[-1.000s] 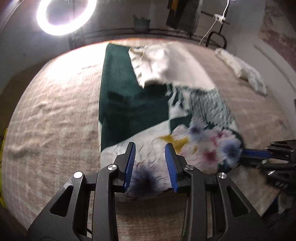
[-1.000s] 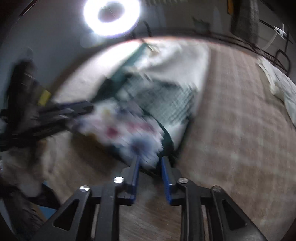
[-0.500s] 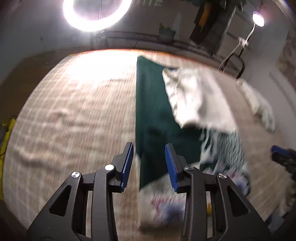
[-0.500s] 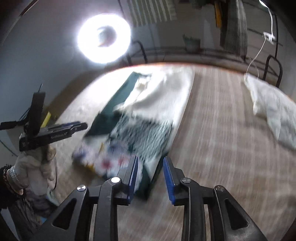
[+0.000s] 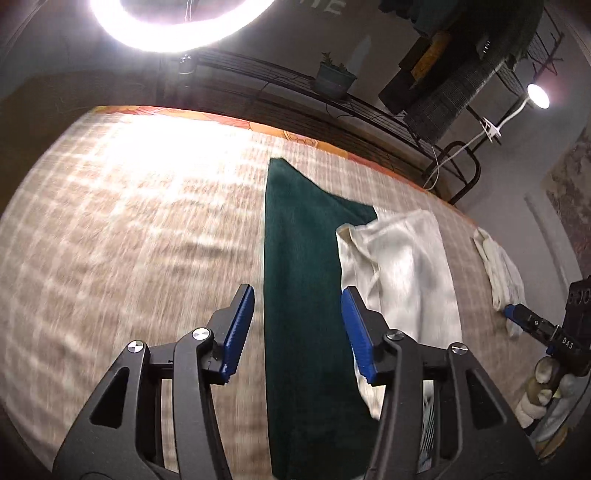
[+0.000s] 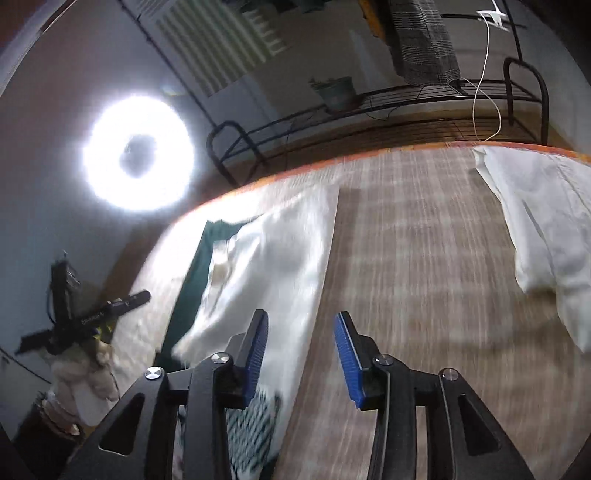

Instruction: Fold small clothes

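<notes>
Dim room; ring light [image 5: 177, 26] glares, washing out bedspread [image 5: 147, 155]; motion blur, fisheye bending at edges.

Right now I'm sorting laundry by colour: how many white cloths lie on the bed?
2. One white cloth lies partly over the dark green cloth mid-bed; the other white cloth lies apart toward the bed's right edge. More may be hidden below the grippers.

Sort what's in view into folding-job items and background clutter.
For the job: dark green cloth; cream garment; white garment; left gripper and right gripper, both open, holding nothing.

Lying about: ring light; potted plant; metal rack.
</notes>
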`<state>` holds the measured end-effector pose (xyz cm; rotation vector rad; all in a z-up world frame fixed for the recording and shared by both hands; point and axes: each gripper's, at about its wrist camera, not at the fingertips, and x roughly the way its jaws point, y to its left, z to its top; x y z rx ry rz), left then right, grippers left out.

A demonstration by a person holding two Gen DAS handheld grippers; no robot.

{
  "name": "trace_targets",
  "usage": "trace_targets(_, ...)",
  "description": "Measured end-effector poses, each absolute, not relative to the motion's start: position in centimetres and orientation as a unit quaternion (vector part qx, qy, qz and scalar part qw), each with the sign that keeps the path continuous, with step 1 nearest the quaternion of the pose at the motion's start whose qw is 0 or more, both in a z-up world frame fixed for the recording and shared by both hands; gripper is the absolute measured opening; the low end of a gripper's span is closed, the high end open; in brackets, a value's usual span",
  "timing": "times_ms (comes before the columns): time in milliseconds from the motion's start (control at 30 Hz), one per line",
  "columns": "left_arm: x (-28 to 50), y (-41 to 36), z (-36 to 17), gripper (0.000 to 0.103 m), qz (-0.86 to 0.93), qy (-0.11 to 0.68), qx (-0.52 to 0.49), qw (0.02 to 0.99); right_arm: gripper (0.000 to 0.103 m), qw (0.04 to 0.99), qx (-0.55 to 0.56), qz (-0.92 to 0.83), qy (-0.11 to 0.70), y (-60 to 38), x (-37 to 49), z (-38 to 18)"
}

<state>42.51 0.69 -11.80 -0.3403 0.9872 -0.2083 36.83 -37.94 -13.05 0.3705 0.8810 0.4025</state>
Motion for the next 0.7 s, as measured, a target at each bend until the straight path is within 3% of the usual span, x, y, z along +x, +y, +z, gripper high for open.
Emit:
trace_targets(67, 44.5, 0.9, -12.3, 0.050, -0.098, 0.471, -0.168, 0.860, 0.050, 0.869, 0.184, 0.194, 0.416, -38.3, 38.5, -13.2)
trace_targets(333, 52.1, 0.3, -14.8, 0.050, -0.095, 0.475, -0.167, 0.859, 0.050, 0.863, 0.192, 0.196, 0.424, -37.8, 47.0, -15.6)
trace_targets(700, 55.9, -1.0, -16.6, 0.050, -0.101, 0.465, -0.155, 0.866, 0.049, 0.854, 0.205, 0.188, 0.439, -36.2, 55.2, -19.2)
